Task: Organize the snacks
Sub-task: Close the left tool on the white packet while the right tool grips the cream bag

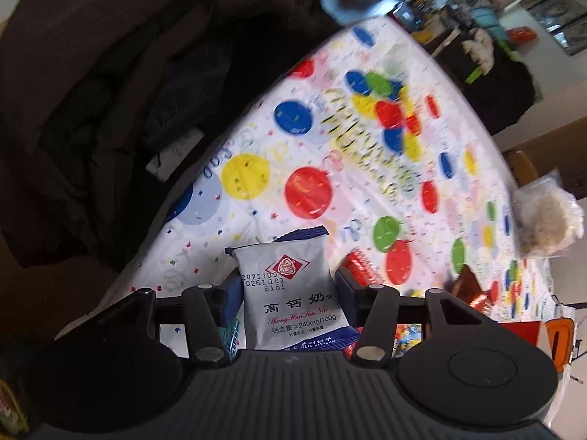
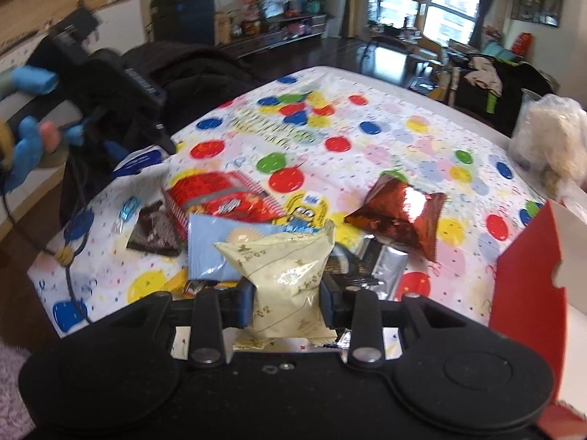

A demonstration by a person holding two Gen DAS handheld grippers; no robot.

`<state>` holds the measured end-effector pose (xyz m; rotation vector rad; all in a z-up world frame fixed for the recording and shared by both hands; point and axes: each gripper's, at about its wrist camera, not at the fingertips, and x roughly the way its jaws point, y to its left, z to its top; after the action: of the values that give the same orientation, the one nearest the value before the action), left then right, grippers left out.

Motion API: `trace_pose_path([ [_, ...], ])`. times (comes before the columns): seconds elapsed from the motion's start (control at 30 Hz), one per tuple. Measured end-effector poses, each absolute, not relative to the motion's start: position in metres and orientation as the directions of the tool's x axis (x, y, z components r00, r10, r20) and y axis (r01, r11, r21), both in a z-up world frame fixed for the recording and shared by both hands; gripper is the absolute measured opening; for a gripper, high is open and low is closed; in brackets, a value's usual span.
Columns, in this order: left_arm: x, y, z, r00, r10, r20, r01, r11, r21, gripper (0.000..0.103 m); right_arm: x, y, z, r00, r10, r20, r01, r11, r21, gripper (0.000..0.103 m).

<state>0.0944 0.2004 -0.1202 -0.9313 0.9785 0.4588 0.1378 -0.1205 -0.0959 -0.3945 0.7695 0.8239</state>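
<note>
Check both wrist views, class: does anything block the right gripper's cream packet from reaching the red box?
Nothing visible does. The right gripper holds the cream packet; the red box stands open beside it, right.

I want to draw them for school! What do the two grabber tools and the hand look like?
Both are black plastic. The left gripper and right gripper each have a ribbed body, two round discs, linkage bars with silver rivets, and blue-padded fingers. In the right wrist view, the hand in a blue glove holds the left tool, trailing a black cable.
</note>
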Motion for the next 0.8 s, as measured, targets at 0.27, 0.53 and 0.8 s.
trace_pose_path([
  [0.27, 0.075, 0.170, -0.063, 0.621, -0.046, -0.783, -0.569, 0.661, -0.490, 0.053, 0.126, -0.142, -0.064, 0.520, 0.511, -0.684, -0.692, 0.721, 0.013, 0.034],
  [0.53, 0.070, 0.125, -0.022, 0.665, -0.077, -0.742, -0.408, 0.796, -0.448, 0.050, 0.108, -0.169, -0.034, 0.605, 0.476, -0.638, -0.597, 0.801, 0.032, 0.034],
  [0.8, 0.067, 0.129, -0.051, 0.570, -0.107, -0.814, -0.475, 0.766, -0.433, 0.051, 0.094, -0.184, -0.038, 0.608, 0.467, -0.643, -0.565, 0.822, 0.063, 0.034],
])
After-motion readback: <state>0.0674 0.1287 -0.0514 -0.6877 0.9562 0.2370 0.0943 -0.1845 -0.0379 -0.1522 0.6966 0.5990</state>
